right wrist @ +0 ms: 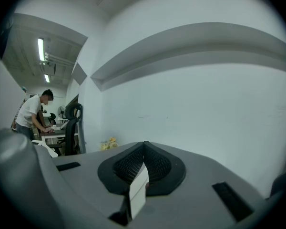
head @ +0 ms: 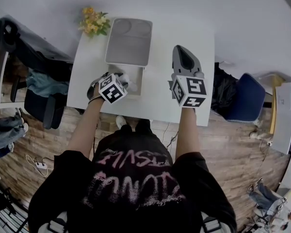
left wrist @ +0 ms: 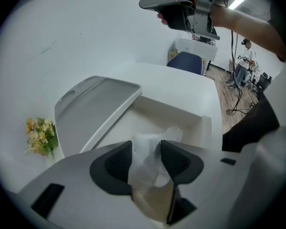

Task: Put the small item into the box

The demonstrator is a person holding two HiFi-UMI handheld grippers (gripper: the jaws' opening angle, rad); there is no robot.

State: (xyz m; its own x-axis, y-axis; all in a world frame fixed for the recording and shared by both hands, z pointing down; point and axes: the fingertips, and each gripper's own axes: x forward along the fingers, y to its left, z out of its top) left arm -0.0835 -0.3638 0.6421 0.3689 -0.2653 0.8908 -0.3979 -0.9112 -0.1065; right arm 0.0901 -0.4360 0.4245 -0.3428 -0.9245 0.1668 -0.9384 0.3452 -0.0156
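Presently, left tongs clamping a crumpled white item over the open box's near edge, right tongs hovering above the counter, pressed together, gripping nothing.

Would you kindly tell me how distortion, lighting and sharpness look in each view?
Head view: heavy fisheye curves the table edges; light is even. Left gripper view: dark round vignette, small white item blurred up close. Right gripper view: bright ceiling light strip, wall lines bowed.

The head view looks steeply down on the table, the left gripper view sits close over the box both share, and the right gripper view faces a wall.
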